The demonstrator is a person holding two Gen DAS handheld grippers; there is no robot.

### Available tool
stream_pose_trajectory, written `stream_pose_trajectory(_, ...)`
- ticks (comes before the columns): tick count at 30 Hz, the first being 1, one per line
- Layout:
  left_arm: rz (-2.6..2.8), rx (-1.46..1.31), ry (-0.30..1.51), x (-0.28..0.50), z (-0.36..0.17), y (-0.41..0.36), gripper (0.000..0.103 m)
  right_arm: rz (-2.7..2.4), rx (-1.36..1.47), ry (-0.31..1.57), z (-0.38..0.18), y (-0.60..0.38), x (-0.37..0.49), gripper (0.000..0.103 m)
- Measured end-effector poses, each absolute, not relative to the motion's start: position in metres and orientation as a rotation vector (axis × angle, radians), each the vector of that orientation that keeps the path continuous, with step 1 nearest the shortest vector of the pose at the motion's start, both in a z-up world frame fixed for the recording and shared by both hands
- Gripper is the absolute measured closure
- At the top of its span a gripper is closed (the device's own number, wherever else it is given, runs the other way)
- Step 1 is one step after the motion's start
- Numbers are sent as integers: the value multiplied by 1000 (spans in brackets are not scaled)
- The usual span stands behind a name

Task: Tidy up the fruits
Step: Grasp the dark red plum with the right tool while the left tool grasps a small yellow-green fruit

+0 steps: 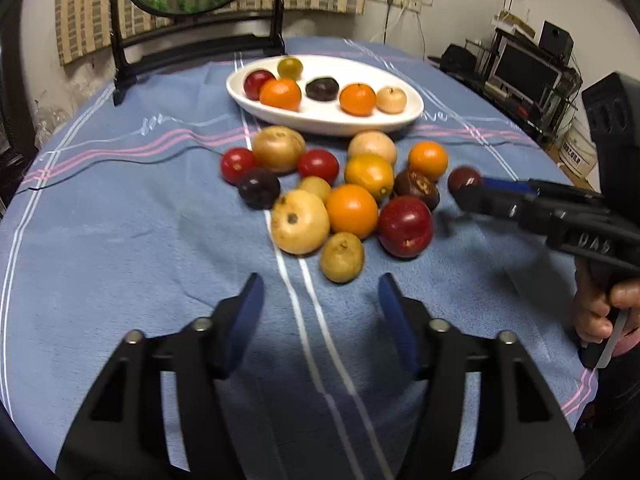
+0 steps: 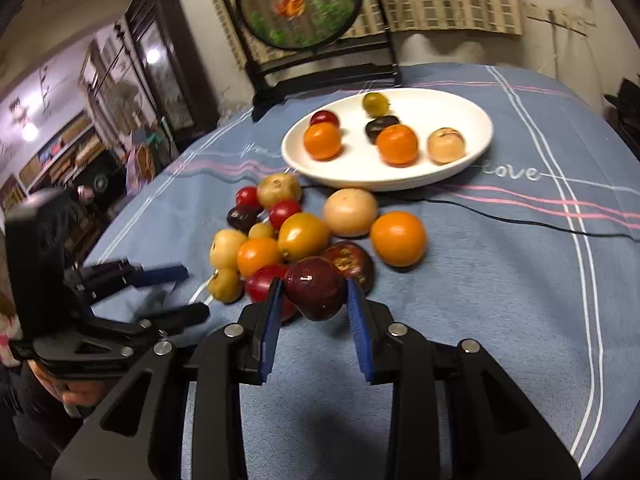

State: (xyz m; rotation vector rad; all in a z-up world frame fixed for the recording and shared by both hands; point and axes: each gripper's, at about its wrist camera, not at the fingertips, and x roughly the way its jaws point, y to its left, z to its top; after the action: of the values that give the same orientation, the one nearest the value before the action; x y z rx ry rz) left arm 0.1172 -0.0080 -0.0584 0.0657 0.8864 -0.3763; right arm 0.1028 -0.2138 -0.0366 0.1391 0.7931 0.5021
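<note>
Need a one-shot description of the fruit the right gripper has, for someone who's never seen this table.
Start at the white oval plate on the blue cloth, then drop to the loose fruit pile in front of it. At the pile's near edge, the right gripper is shut on a dark red plum. It is the only fruit clamped between blue pads.

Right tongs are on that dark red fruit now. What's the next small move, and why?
Probably lift it clear and carry it toward the white oval plate. The right tongs are shut on the dark red round fruit, other fruits crowd its left, and the plate has bare space. The left tongs are open, holding nothing.
</note>
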Motion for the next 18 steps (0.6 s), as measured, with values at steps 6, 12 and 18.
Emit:
stream_pose_trajectory(6,-373,82,900,121,-61,-20,55,497,146,786,-35,-217,100,70)
stream_pose_trajectory(12,-368,86,900,129,-61,-27,55,495,140,778,-35,-217,99,70)
stream_pose_trajectory(18,-365,74,913,135,-63,-27,60,494,136,776,-34,-217,97,70)
